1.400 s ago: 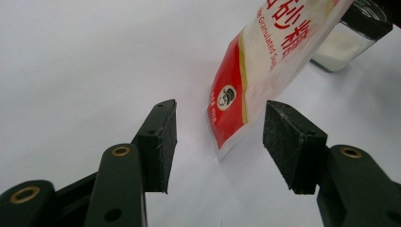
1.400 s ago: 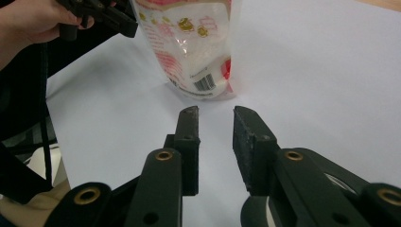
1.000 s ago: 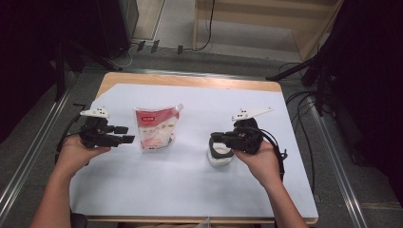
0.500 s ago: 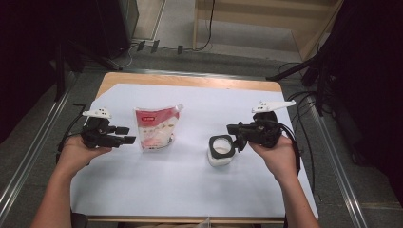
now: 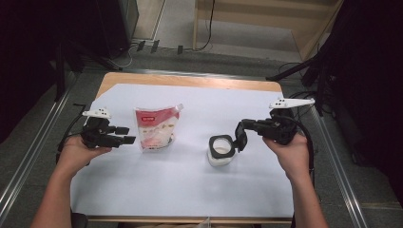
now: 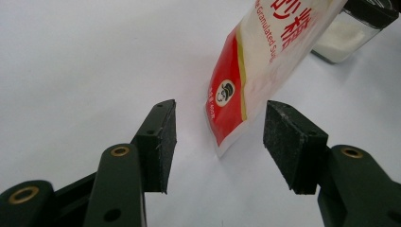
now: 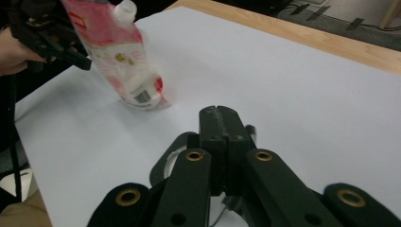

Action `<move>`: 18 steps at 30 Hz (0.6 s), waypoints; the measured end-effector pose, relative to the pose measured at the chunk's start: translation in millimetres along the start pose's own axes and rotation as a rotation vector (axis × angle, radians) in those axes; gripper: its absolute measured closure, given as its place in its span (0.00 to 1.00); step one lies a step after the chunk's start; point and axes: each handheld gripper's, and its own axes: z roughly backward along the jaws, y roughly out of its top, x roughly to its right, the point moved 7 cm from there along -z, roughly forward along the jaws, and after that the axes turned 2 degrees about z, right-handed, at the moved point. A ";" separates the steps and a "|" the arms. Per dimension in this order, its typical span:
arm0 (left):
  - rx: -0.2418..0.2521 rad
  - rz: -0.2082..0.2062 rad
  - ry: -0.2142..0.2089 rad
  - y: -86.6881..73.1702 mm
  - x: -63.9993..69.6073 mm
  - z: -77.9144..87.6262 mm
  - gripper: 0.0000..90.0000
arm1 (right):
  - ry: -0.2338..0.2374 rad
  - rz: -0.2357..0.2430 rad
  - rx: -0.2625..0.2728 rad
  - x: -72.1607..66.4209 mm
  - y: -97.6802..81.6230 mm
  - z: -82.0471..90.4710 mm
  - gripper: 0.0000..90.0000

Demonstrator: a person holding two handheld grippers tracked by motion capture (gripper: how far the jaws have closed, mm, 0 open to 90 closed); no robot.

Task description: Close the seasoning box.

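Clearly red-white pouch [image 6: 265, 71], "Granulated Su" legible, Chinese characters

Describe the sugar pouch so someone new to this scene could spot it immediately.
On the white sheet covering the table, look left of centre, just ahead of the left gripper. The pouch is red and white with a capped corner spout, unlike the small black-rimmed jar to its right.

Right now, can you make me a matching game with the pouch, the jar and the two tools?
Things:
1. pouch
2. jar
3. left tool
4. right tool

States:
A. jaws shut
B. red and white, lying on the table
C. jaws open, nothing between them
D. white stuff inside

Pairs: 1-B, 2-D, 3-C, 4-A
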 end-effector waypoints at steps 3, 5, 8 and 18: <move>0.008 0.003 0.000 0.5 0.1 0.1 0.51 | -0.022 -0.019 0.008 9.2 -3.0 2.3 1.00; 0.012 0.003 0.001 0.8 0.3 0.0 0.51 | -0.031 -0.031 0.010 14.7 -6.0 2.4 1.00; 0.012 -0.004 0.003 0.9 0.1 -0.2 0.51 | -0.041 -0.051 -0.003 22.5 -12.5 0.0 1.00; 0.019 0.001 0.001 1.0 0.4 -0.4 0.51 | -0.062 -0.102 -0.025 37.8 -28.3 -12.0 1.00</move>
